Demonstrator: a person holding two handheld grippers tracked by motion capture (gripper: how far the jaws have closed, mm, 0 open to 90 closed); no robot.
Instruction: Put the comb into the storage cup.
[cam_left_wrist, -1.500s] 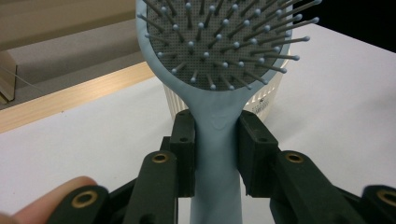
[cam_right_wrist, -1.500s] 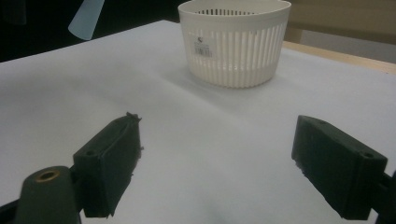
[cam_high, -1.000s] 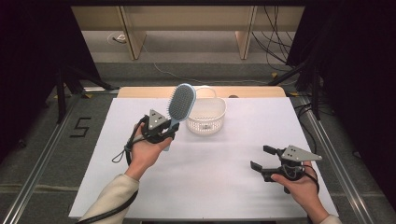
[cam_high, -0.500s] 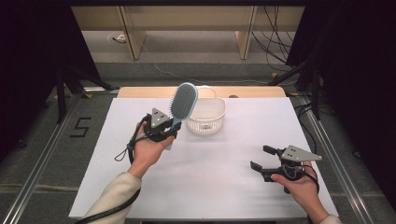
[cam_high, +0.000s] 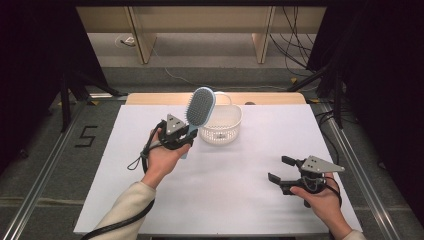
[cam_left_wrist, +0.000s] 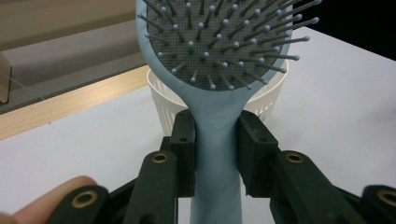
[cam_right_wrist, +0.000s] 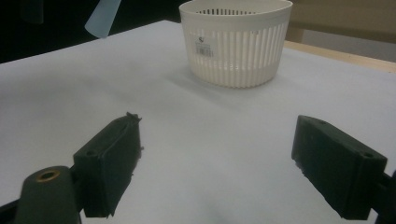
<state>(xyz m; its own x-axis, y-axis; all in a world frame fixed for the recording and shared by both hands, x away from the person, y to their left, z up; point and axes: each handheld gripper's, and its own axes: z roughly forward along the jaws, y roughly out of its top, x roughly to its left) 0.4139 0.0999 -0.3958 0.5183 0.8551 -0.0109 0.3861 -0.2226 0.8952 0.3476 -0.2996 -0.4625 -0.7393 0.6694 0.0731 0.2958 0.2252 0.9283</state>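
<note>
A light blue hairbrush (cam_high: 200, 107) with a grey bristle pad is held upright above the table, its head next to the white slatted basket (cam_high: 223, 125). My left gripper (cam_high: 186, 135) is shut on the hairbrush handle (cam_left_wrist: 217, 154), and the bristles face its camera. The basket (cam_left_wrist: 163, 105) stands just behind the brush in the left gripper view. My right gripper (cam_high: 278, 170) rests low near the table's front right, open, with nothing between its jaws. In the right gripper view the basket (cam_right_wrist: 236, 44) stands farther off, and the tip of the brush handle (cam_right_wrist: 103, 18) hangs at the upper left.
The white table top (cam_high: 235, 200) has bare room in the middle and at the front. A wooden strip (cam_high: 270, 97) runs along the far edge. Cables (cam_high: 300, 30) lie on the floor beyond.
The left gripper has carried the hairbrush a little forward and right, closer to the basket. The right gripper has stayed put.
</note>
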